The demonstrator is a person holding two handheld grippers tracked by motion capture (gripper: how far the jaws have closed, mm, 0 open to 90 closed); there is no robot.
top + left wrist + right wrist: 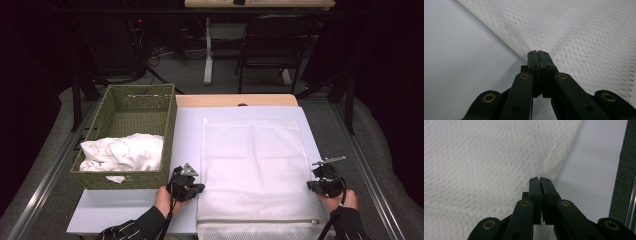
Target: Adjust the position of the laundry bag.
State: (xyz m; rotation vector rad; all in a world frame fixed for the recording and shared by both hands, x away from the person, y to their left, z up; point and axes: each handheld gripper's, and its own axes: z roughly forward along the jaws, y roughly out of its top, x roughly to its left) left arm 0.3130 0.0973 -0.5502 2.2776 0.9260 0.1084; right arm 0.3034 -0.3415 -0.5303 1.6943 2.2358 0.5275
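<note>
Each hand-held gripper, left and right, is clamped on an opposite side edge of the mesh bag lying flat on the desk, apparently ready to lift it evenly.

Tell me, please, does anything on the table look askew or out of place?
Nothing stands out. The white mesh bag lies flat and square on the table, and the white cloth sits bunched inside the woven basket.

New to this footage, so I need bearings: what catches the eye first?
A big white mesh bag lies flat mid-table, zipper at the near end. The left gripper and right gripper pinch its side edges, jaws shut. At left, a green woven basket holds crumpled white cloth.
</note>
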